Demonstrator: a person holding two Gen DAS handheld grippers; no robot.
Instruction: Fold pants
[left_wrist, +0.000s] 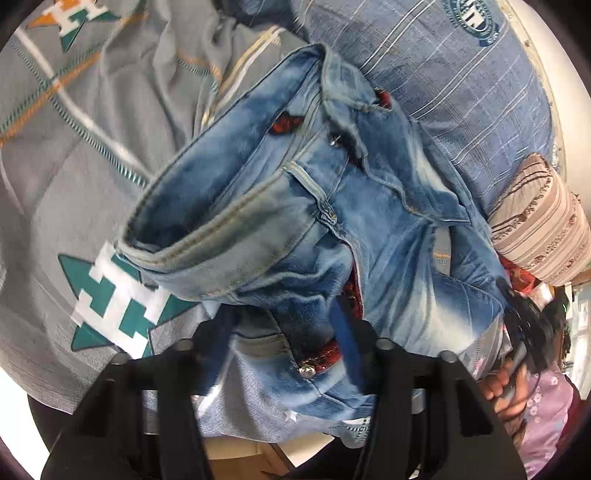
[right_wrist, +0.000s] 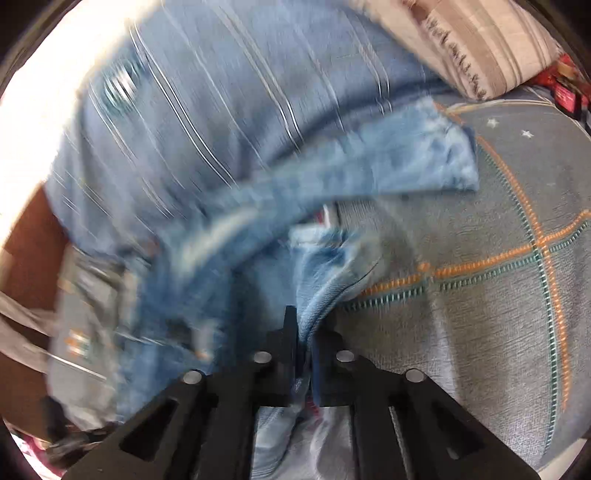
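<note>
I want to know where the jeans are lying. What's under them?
Under the jeans lies a grey bedspread with teal stars, and a blue checked pillow sits behind them. How far the bedspread runs beneath the denim is covered, as is anything else below it.

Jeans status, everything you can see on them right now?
The jeans are light, faded blue denim with a red patterned lining, metal button and belt loops. They lie crumpled, unfolded, on the grey bedspread, against a blue striped pillow; the waistband gapes open. One leg stretches across the pillow. The right gripper pinches a denim fold; the left gripper straddles the waist.
</note>
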